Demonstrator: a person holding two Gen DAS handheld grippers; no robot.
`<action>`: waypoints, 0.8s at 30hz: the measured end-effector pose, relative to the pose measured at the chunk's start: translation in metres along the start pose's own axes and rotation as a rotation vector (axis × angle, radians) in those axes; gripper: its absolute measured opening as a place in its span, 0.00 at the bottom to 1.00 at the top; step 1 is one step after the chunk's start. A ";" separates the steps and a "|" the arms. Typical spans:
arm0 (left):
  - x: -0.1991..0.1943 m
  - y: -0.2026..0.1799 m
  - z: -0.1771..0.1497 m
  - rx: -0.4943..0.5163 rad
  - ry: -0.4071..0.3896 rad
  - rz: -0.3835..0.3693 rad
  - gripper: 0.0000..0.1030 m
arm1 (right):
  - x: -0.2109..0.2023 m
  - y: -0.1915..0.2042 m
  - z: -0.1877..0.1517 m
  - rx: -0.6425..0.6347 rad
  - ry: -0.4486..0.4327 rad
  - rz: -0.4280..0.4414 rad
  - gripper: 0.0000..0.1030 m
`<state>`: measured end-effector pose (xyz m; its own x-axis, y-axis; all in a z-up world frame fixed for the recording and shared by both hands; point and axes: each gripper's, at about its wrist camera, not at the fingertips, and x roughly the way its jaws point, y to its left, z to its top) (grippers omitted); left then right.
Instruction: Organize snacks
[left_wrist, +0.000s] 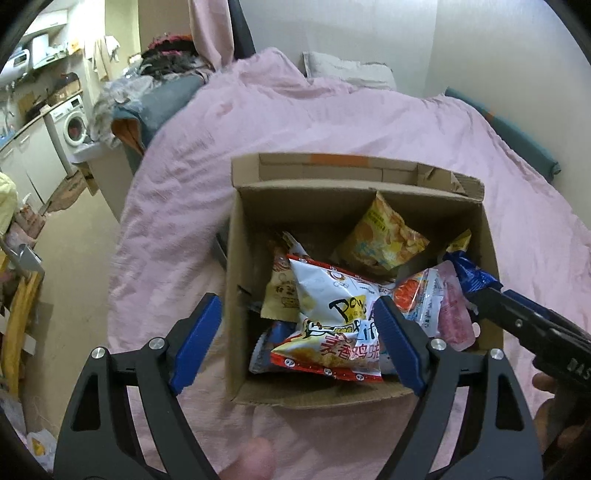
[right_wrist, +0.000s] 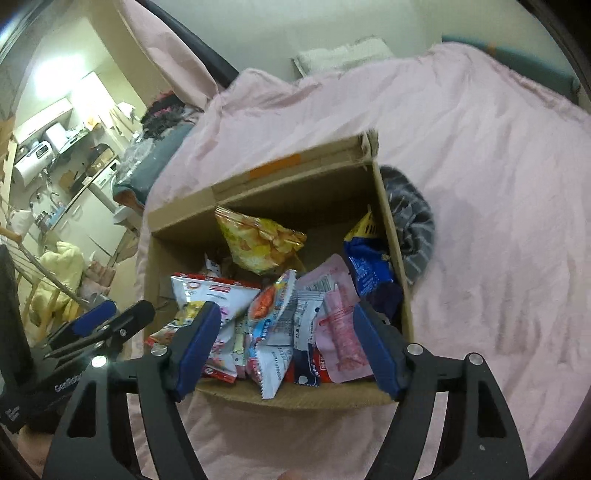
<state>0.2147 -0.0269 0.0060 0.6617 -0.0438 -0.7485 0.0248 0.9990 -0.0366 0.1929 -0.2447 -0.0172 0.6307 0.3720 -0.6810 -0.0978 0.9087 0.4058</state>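
- Left gripper (left_wrist: 299, 339): nearest the lens, blue-padded fingers spread wide and gripping nothing, straddling the near left corner of the box.
- Right gripper (right_wrist: 288, 347): also spread wide and bare, poised at the near rim.
- Cardboard box (right_wrist: 295, 400): open on a pink bedspread (right_wrist: 480, 184), packed with snack packets.
- White chip bag (left_wrist: 332, 295) lies in front; yellow chip bag (left_wrist: 384, 240) leans farther back.

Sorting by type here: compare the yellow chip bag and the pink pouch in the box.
The yellow chip bag is puffy and leans against the far wall; the pink pouch is flat and lies near the front. The bag shows printed chips; the pouch is partly see-through. Both sit loose in the cardboard box.
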 end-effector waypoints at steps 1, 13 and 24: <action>-0.004 0.001 -0.001 -0.003 -0.006 0.000 0.81 | -0.006 0.004 -0.001 -0.014 -0.015 -0.004 0.76; -0.062 0.006 -0.036 0.028 -0.070 0.022 1.00 | -0.057 0.025 -0.032 -0.095 -0.108 -0.058 0.82; -0.103 0.017 -0.077 0.012 -0.106 0.047 1.00 | -0.093 0.047 -0.078 -0.184 -0.173 -0.092 0.98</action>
<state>0.0893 -0.0056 0.0309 0.7378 0.0034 -0.6750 0.0001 1.0000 0.0051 0.0695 -0.2218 0.0177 0.7640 0.2628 -0.5893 -0.1624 0.9622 0.2186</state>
